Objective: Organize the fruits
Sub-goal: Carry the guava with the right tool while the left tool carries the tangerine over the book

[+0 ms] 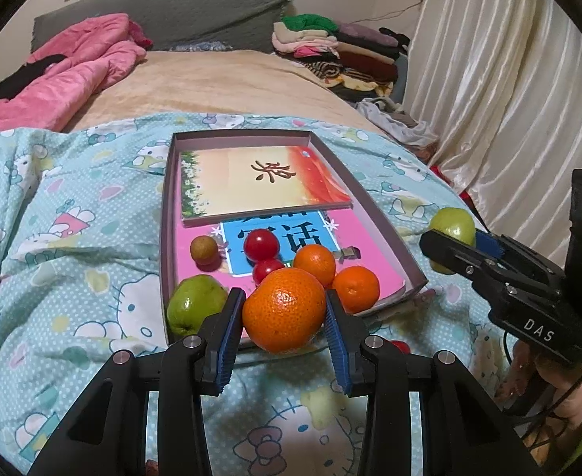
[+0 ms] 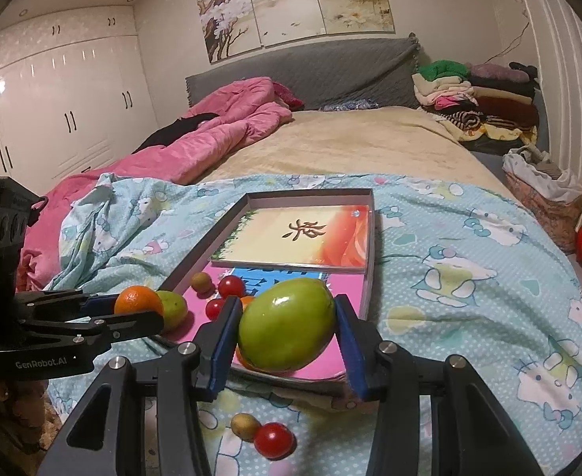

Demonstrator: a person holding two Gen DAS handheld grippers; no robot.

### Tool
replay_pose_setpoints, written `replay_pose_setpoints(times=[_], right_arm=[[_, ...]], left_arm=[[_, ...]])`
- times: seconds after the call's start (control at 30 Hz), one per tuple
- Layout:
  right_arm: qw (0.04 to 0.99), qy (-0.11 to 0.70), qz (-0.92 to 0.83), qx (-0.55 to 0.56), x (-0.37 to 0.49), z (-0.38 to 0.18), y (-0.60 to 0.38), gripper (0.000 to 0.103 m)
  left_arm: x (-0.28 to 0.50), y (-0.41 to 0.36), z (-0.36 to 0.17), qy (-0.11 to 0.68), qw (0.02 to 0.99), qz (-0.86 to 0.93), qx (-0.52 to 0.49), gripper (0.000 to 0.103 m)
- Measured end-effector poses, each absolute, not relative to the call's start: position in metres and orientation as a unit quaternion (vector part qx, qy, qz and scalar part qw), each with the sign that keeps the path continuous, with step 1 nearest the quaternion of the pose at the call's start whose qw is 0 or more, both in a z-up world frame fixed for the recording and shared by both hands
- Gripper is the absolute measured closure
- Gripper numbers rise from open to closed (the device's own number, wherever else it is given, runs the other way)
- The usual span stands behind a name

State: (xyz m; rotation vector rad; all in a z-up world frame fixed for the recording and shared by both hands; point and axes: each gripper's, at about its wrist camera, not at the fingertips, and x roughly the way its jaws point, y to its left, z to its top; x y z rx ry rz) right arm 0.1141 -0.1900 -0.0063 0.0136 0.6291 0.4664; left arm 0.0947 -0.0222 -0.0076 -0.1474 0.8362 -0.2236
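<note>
My left gripper [image 1: 285, 319] is shut on a large orange [image 1: 285, 309], held just over the near edge of a shallow cardboard box [image 1: 167, 214]. Inside the box lie a green fruit [image 1: 194, 303], two smaller oranges [image 1: 314, 262], two red tomatoes [image 1: 261, 244] and a small brown fruit [image 1: 203, 250]. My right gripper [image 2: 287, 329] is shut on a big green fruit [image 2: 287, 325] above the box's near right corner [image 2: 370, 246]. The left gripper [image 2: 140, 309] shows at the left with its orange [image 2: 138, 299]. A brown fruit [image 2: 245, 426] and a tomato [image 2: 275, 440] lie loose on the quilt.
Two books [image 1: 263, 180] fill the far half of the box. The box sits on a blue cartoon quilt [image 1: 73, 238] over a bed. A pink duvet [image 2: 211, 142] lies at far left, folded clothes [image 2: 477, 107] at far right, curtains [image 1: 509, 99] along the right.
</note>
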Motion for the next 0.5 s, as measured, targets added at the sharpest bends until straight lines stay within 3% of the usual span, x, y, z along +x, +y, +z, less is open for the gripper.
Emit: replay_pose_setpoints(times=[0.5], right_arm=[[0.933,0.295,0.206,-0.004,0.125,-0.004,-0.196,0.056]], left_arm=[[0.112,-0.029,-0.02,0.413,0.901,-0.113,-0.067,0.062]])
